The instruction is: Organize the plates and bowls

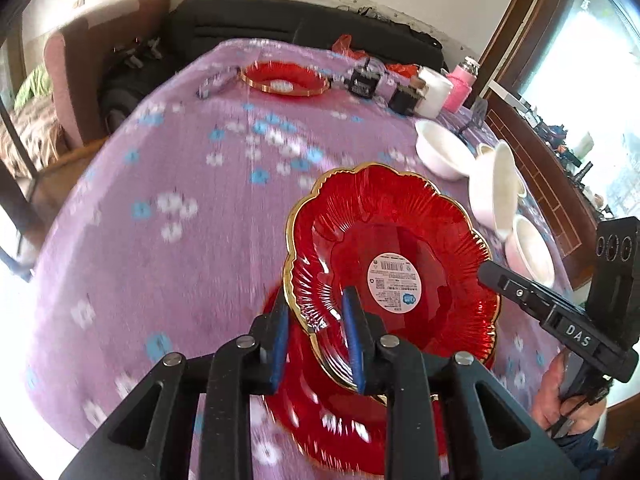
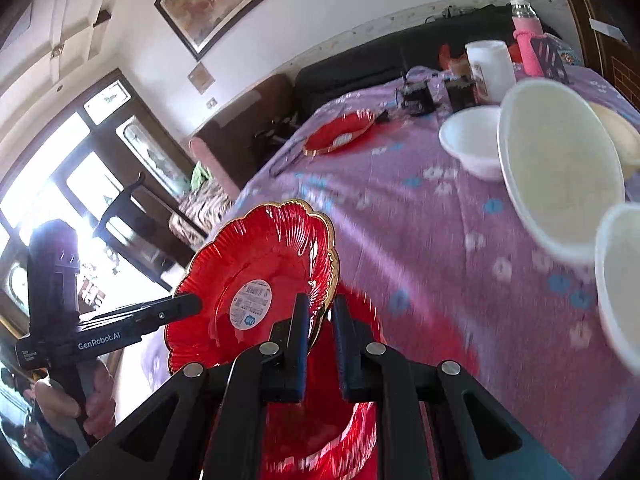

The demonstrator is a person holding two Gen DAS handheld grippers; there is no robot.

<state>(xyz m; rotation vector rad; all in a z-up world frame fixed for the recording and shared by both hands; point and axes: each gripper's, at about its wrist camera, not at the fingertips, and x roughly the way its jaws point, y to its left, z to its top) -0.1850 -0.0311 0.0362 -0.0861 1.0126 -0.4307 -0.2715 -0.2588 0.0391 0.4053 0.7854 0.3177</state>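
Observation:
A red glass plate with a gold scalloped rim [image 1: 400, 240] [image 2: 256, 264] is held tilted above the table. My left gripper [image 1: 316, 312] is shut on its near rim, and my right gripper [image 2: 320, 312] is shut on the opposite rim. A second red plate [image 1: 340, 420] [image 2: 332, 440] lies flat on the purple cloth under it. A third red plate [image 1: 286, 78] [image 2: 340, 132] sits at the far side. Several white bowls [image 1: 440, 152] [image 2: 560, 168] stand to the right, some stacked or tilted.
A purple flowered tablecloth [image 1: 160, 220] covers the table. At the far end stand a white cup [image 1: 434, 92], a pink bottle [image 1: 462, 84] and small dark boxes [image 1: 364, 82]. A dark sofa [image 1: 280, 24] lies behind the table.

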